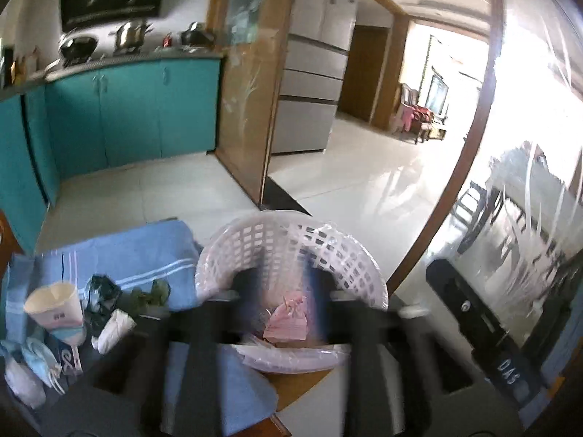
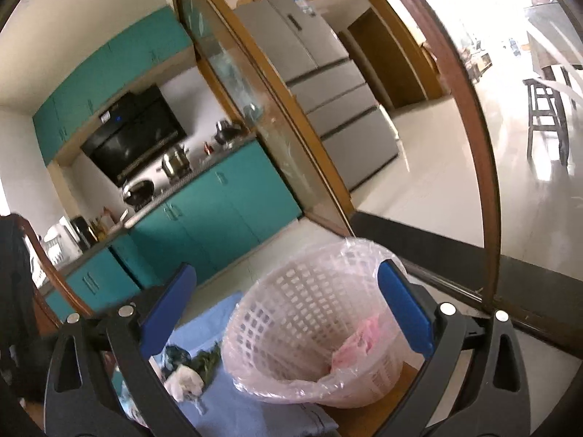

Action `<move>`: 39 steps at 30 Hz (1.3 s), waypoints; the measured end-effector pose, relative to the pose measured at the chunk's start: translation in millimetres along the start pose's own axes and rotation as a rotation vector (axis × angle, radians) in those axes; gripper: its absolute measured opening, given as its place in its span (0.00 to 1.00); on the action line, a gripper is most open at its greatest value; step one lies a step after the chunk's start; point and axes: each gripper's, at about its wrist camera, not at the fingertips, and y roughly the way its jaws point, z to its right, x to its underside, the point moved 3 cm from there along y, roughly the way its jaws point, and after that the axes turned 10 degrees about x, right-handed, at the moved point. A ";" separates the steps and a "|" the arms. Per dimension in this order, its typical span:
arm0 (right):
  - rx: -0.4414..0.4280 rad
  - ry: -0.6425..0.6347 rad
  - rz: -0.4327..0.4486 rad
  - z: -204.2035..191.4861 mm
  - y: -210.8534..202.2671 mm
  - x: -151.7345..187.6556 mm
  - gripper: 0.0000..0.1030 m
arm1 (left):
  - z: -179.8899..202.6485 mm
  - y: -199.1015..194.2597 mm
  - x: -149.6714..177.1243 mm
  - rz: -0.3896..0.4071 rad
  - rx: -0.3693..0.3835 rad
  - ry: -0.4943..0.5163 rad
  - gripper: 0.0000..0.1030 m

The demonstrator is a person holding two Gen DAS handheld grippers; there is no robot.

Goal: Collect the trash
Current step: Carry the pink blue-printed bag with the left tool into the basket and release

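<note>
A white lattice waste basket (image 1: 291, 244) lined with a clear bag stands at the table edge; pink crumpled trash (image 1: 286, 318) lies inside it. My left gripper (image 1: 286, 291) is blurred, open and empty over the basket's mouth. Trash lies on the blue cloth (image 1: 138, 251) to the left: a paper cup (image 1: 54, 307), a dark wrapper (image 1: 100, 293), green leaves (image 1: 149, 295), a white tissue (image 1: 114, 327). In the right wrist view my right gripper (image 2: 288, 309) is open and empty above the basket (image 2: 313, 324), with pink trash (image 2: 355, 342), tissue (image 2: 184, 382) and leaves (image 2: 209, 360) below.
Teal kitchen cabinets (image 1: 127, 116) and a counter with pots stand behind. A glass sliding door (image 1: 247, 91) and a grey fridge (image 1: 309, 83) are beyond the table. A black device (image 1: 473, 313) sits at the right. Light blue wrappers (image 1: 34, 364) lie at the far left.
</note>
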 end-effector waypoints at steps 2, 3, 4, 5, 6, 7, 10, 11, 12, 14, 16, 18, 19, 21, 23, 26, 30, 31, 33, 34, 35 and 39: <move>-0.009 -0.020 -0.027 -1.6 4.2 2.2 0.95 | -14.2 -20.3 15.8 0.031 -0.033 0.005 0.90; -0.019 -0.031 -0.050 -3.9 8.2 5.2 0.95 | -27.1 -33.2 32.7 0.031 -0.089 0.017 0.91; -0.029 -0.040 -0.070 -6.6 10.9 7.2 0.95 | -40.5 -40.8 46.6 0.005 -0.129 0.008 0.91; -0.036 -0.048 -0.087 -9.4 12.3 10.1 0.95 | -55.4 -47.4 62.8 -0.027 -0.163 -0.017 0.91; -0.045 -0.057 -0.098 -13.1 12.5 12.5 0.95 | -76.3 -56.7 85.3 -0.062 -0.194 -0.068 0.91; -0.059 -0.063 -0.105 -17.3 11.9 14.3 0.95 | -88.9 -63.2 102.2 -0.083 -0.215 -0.111 0.91; -0.089 -0.085 -0.107 -29.3 6.1 17.9 0.95 | -119.9 -73.2 145.5 -0.136 -0.240 -0.230 0.91; -0.098 -0.095 -0.114 -34.9 5.5 20.8 0.95 | -123.6 -72.4 151.0 -0.150 -0.247 -0.243 0.91; -0.103 -0.102 -0.118 -37.7 4.9 22.0 0.95 | -127.5 -65.8 158.7 -0.182 -0.258 -0.242 0.91; -0.111 -0.119 -0.121 -43.5 3.0 24.8 0.95 | -136.6 -53.6 168.4 -0.233 -0.267 -0.232 0.88; -0.114 -0.141 -0.115 -48.8 -0.1 27.2 0.95 | -146.3 -37.2 179.6 -0.280 -0.262 -0.268 0.72; -0.109 -0.152 -0.113 -50.8 -0.2 27.3 0.95 | -144.9 -32.6 179.5 -0.260 -0.265 -0.274 0.50; -0.107 -0.151 -0.115 -50.2 -0.7 27.6 0.95 | -142.4 -32.7 175.4 -0.253 -0.262 -0.264 0.47; -0.101 -0.142 -0.113 -46.6 -0.6 26.3 0.95 | -132.6 -40.2 165.9 -0.216 -0.258 -0.238 0.38; -0.096 -0.127 -0.098 -42.1 -2.5 22.6 0.95 | -118.8 -50.2 151.1 -0.162 -0.259 -0.207 0.36; -0.083 -0.093 -0.053 -33.8 -8.8 15.8 0.95 | -93.4 -58.5 117.9 -0.073 -0.203 -0.171 0.36; -0.043 0.003 0.047 -13.0 -24.3 2.7 0.95 | -38.0 -34.9 49.3 0.009 -0.085 -0.069 0.38; -0.032 0.024 0.074 -8.0 -28.4 -0.4 0.95 | -23.3 -21.8 31.5 0.018 -0.054 -0.038 0.39; -0.016 0.050 0.111 -0.7 -33.6 -4.6 0.95 | -7.5 2.8 8.8 0.032 -0.017 -0.020 0.66; -0.013 0.061 0.124 1.7 -35.5 -6.3 0.95 | -3.5 17.3 0.6 0.032 -0.007 -0.020 0.76; -0.010 0.063 0.128 1.3 -34.6 -7.9 0.95 | -2.8 32.0 -2.3 0.014 -0.013 -0.019 0.88; -0.024 0.024 0.080 -8.5 -24.8 -3.1 0.95 | -22.1 32.0 23.3 -0.046 -0.107 -0.057 0.88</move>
